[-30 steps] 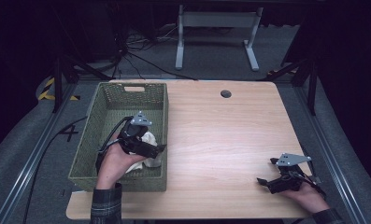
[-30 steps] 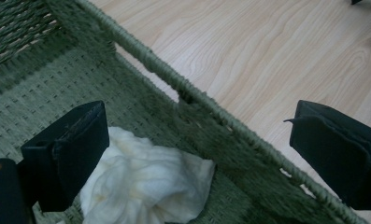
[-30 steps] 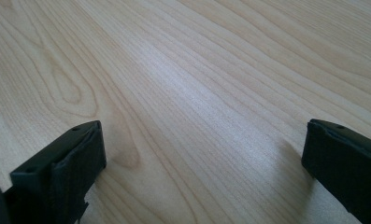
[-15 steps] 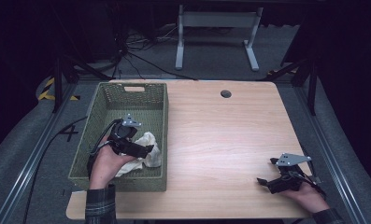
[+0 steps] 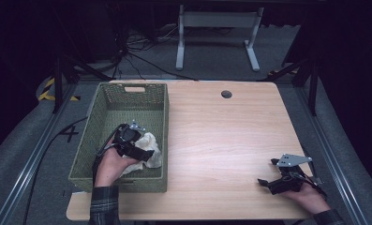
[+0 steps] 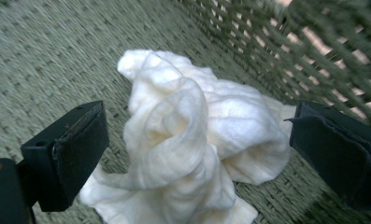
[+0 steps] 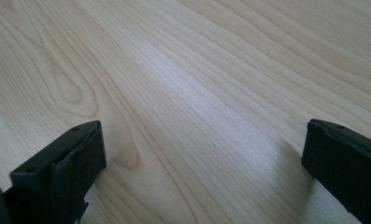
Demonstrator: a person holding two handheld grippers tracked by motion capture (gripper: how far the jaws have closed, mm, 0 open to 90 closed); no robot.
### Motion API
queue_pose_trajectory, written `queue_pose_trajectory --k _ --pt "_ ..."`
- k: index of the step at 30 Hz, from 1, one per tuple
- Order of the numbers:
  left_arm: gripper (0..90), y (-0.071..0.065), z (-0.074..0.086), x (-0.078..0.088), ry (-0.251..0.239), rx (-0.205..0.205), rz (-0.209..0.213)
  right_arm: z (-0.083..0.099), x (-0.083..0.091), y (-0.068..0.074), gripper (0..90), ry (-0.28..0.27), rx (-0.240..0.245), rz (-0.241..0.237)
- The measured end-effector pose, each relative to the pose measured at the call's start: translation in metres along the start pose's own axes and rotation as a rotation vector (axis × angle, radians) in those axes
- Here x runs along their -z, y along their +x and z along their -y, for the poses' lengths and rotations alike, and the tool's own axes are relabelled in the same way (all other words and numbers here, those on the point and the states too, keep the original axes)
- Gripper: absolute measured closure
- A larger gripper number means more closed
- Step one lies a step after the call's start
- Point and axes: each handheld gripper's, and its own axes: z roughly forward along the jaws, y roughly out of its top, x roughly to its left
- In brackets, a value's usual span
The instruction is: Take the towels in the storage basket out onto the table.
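A crumpled white cloth (image 5: 148, 147) lies in the near right corner of a green woven basket (image 5: 109, 107) on the left of the wooden table (image 5: 221, 136). My left gripper (image 5: 144, 155) is down inside the basket, right at the cloth. In the left gripper view its jaws stand wide apart on either side of the cloth (image 6: 192, 140), open and not pinching it. My right gripper (image 5: 268, 174) rests low at the table's near right corner, open, with bare wood (image 7: 188, 93) between its jaws.
The basket's right wall (image 6: 286, 42) rises close beside the left gripper's right jaw. A round cable hole (image 5: 226, 94) sits at the table's far edge. Beyond the table stand a white metal frame (image 5: 216, 33) and cables on the dark floor.
My left gripper has dropped lower and nearer in the basket, onto the cloth. The right gripper has stayed still.
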Motion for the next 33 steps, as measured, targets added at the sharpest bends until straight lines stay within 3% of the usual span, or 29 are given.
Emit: queue_pose_trajectory --k 4,9,14,15,17,19,23,29,33 --pt "7.0 -0.002 0.0 -0.01 0.052 -0.012 0.003 0.0 0.0 0.0 0.0 0.0 0.0 0.0" --pt "9.3 0.0 0.002 -0.019 0.114 0.001 -0.004 0.0 0.0 0.0 0.0 0.0 0.002 0.0" --pt "16.0 0.0 0.002 -0.023 0.156 0.001 -0.005 0.0 0.0 0.0 0.0 0.0 0.001 0.0" --pt "21.4 0.0 0.003 -0.025 0.173 0.007 -0.002 0.0 0.0 0.0 0.0 -0.001 0.002 0.0" --pt "23.7 0.0 0.003 -0.025 0.183 0.009 -0.003 0.0 0.0 0.0 0.0 0.0 0.001 0.0" --pt "29.7 0.001 0.003 -0.025 0.187 0.028 0.002 0.0 0.0 0.0 0.0 0.0 0.002 0.0" --pt "45.1 0.0 0.003 -0.024 0.199 0.024 0.013 0.0 0.0 0.0 0.0 -0.001 0.002 0.0" --pt "58.1 -0.001 0.002 -0.022 0.206 0.034 0.023 0.0 0.0 0.0 0.0 0.0 0.001 0.0" --pt "61.8 -0.001 0.002 -0.02 0.202 0.027 0.029 0.0 0.0 0.0 0.0 0.0 0.001 0.0"
